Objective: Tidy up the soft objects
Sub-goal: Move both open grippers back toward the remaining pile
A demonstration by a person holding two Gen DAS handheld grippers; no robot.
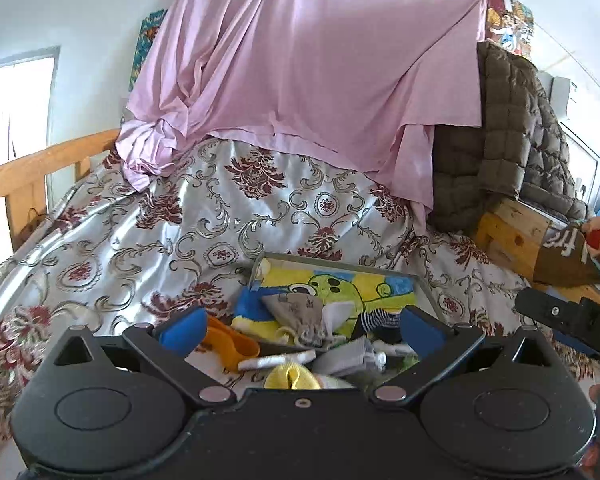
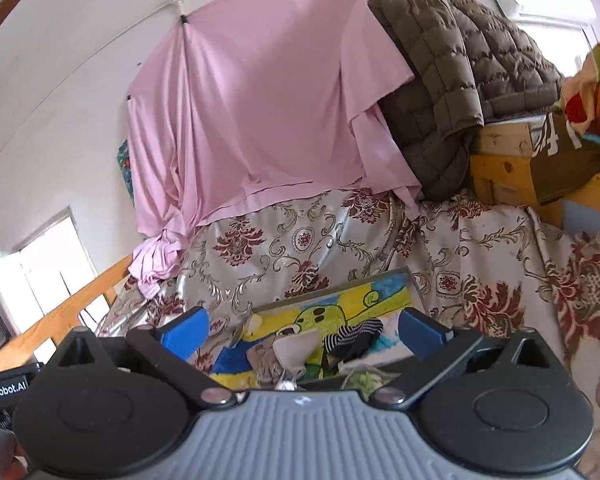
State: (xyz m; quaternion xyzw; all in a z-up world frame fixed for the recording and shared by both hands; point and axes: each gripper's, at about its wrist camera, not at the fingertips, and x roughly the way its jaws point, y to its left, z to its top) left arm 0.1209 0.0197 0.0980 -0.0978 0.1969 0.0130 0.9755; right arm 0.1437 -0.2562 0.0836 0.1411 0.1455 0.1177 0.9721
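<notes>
Over the bed (image 1: 140, 240), we're holding both tools released, left tool (image 1: 300, 328) and right tool (image 2: 302, 330), above the tray (image 1: 340, 266) of socks (image 1: 380, 318).

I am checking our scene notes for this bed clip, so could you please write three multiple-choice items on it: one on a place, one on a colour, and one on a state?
1. Where does the black-and-white striped sock lie?
A. in the tray with the green cartoon picture
B. on the brown quilted jacket
C. on the wooden bed rail

2. What colour is the big sheet hung on the wall?
A. green
B. pink
C. black

3. How do the left gripper and the right gripper stand?
A. both shut
B. both shut on socks
C. both open, empty

Answers: 1 A, the sock rests on the picture. 2 B, the draped cloth is pink. 3 C, the blue fingers stand wide apart, pressing on nothing.
</notes>
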